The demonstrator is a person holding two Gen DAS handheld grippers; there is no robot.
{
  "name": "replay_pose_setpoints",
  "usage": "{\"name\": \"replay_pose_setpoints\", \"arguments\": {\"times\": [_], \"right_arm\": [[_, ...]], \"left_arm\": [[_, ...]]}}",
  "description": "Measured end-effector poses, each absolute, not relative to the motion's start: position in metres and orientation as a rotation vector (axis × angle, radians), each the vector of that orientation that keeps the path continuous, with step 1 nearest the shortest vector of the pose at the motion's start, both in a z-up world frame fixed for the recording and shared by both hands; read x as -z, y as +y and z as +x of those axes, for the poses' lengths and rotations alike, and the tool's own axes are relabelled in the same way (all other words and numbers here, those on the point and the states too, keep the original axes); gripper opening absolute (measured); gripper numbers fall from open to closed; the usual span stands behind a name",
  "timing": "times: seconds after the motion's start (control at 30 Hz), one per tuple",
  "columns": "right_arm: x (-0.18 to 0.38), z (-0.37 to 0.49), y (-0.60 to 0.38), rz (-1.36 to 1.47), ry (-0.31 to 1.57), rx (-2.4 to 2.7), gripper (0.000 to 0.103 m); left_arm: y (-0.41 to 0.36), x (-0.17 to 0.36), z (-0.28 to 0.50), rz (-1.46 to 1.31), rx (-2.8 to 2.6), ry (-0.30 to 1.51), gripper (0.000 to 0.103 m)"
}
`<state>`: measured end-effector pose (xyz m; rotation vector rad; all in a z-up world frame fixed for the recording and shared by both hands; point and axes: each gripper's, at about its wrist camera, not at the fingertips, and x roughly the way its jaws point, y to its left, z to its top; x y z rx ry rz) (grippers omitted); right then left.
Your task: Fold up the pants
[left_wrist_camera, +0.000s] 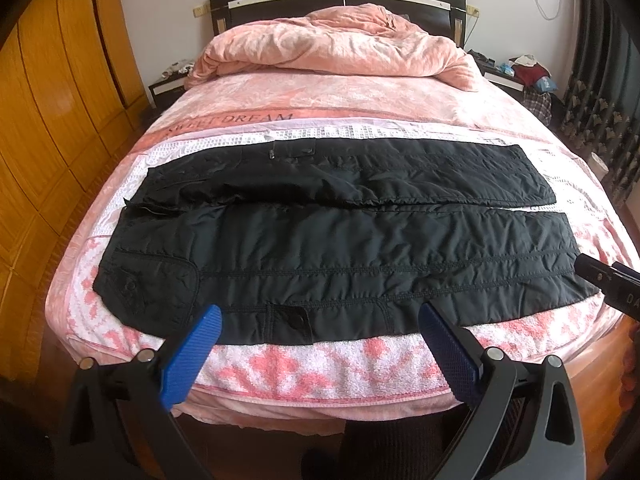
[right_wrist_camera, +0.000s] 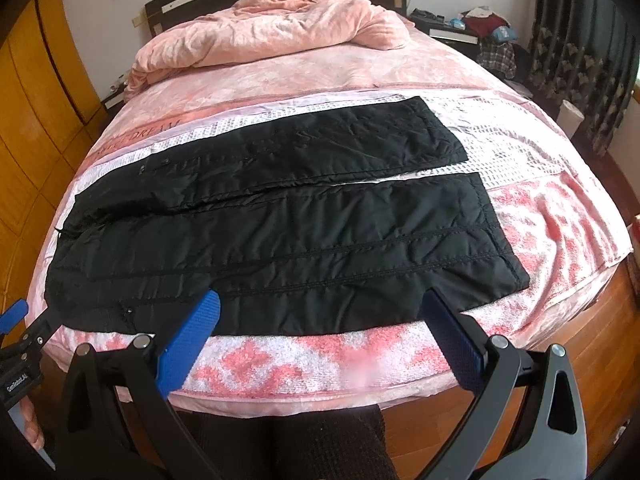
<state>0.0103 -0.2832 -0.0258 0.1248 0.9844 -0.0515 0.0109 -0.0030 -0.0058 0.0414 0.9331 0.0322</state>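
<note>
Black quilted pants (left_wrist_camera: 320,240) lie flat across the foot of the bed, waist to the left, both legs stretched right and side by side. The same pants (right_wrist_camera: 280,232) fill the middle of the right wrist view. My left gripper (left_wrist_camera: 320,316) hovers open over the near edge of the near leg, its blue pads (left_wrist_camera: 192,356) wide apart and holding nothing. My right gripper (right_wrist_camera: 320,300) is open too, above the near leg closer to the cuff. The right gripper's body (left_wrist_camera: 608,284) shows at the right edge of the left wrist view, and the left gripper (right_wrist_camera: 20,344) shows at the left edge of the right wrist view.
The pants rest on a pink and white towel (left_wrist_camera: 320,372) spread over a pink bed sheet (left_wrist_camera: 340,100). A crumpled pink duvet (left_wrist_camera: 332,44) is heaped by the dark headboard. Wooden wardrobes (left_wrist_camera: 60,100) stand left, cluttered nightstand (left_wrist_camera: 520,72) and curtains right. A person's dark-clad legs (right_wrist_camera: 320,444) stand at the bed's foot.
</note>
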Motion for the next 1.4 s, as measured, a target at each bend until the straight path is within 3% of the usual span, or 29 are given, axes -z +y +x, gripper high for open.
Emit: {"name": "replay_pose_setpoints", "arguments": {"times": [1.4], "right_arm": [[0.0267,0.0151,-0.2905,0.130,0.978,0.052,0.101]], "left_arm": [[-0.0063,0.0051,0.0145,0.042,-0.032,0.938,0.099]]}}
